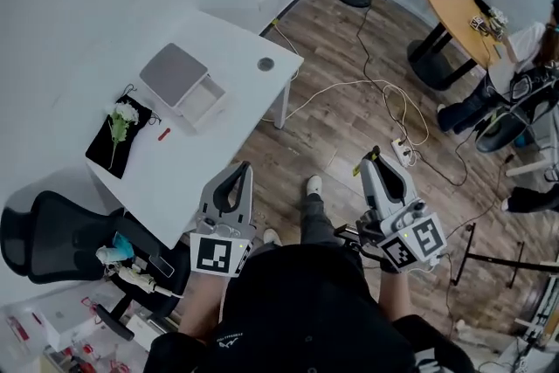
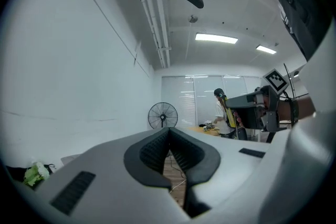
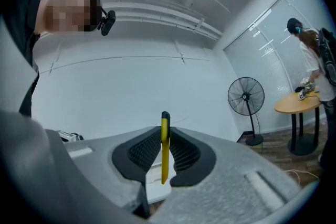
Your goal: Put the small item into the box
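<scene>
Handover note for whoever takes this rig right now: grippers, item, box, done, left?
Left gripper: shut, empty.
Right gripper: shut on a thin yellow strip with a black tip.
Open white box with grey lid sits on the white table, away from both grippers.
Done: strip in grasp. Left: carry it over, drop it in the box.

the box (image 1: pixel 182 85) sits on the tabletop (image 1: pixel 238 39), with a cloth (image 1: pixel 131 142) to its left and a tiny piece (image 1: pixel 163 134) between them. a chair (image 1: pixel 48 242) stands by the tabletop's near corner. a thin stick (image 3: pixel 165 149) is between the fingers (image 3: pixel 182 150) of the right gripper (image 1: pixel 376 159).
</scene>
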Demonstrator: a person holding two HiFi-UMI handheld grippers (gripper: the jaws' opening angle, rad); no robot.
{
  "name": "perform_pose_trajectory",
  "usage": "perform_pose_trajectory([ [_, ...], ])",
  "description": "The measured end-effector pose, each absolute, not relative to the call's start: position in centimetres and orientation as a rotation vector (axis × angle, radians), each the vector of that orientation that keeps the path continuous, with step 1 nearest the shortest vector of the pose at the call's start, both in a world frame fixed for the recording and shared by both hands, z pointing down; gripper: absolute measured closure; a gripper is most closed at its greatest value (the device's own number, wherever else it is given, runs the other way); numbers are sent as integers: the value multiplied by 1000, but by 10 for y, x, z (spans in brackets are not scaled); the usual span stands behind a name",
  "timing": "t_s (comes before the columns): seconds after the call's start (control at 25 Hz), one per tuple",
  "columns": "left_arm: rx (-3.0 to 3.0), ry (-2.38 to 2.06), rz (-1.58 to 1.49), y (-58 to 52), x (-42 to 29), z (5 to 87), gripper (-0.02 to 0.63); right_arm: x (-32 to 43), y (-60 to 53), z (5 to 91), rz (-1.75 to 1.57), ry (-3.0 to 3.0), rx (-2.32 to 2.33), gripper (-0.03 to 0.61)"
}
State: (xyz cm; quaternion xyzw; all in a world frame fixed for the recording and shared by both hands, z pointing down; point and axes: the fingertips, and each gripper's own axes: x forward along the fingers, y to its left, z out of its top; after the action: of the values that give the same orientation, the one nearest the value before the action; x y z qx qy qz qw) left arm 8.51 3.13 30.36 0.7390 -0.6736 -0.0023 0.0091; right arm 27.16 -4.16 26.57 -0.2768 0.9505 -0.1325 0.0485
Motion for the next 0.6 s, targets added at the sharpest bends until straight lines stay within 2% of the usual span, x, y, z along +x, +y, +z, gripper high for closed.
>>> perform_pose_trajectory([
  [0.6,1995,-2371,-4,-85,66,293,609,218,-208,266,-483,3004,-423,525],
])
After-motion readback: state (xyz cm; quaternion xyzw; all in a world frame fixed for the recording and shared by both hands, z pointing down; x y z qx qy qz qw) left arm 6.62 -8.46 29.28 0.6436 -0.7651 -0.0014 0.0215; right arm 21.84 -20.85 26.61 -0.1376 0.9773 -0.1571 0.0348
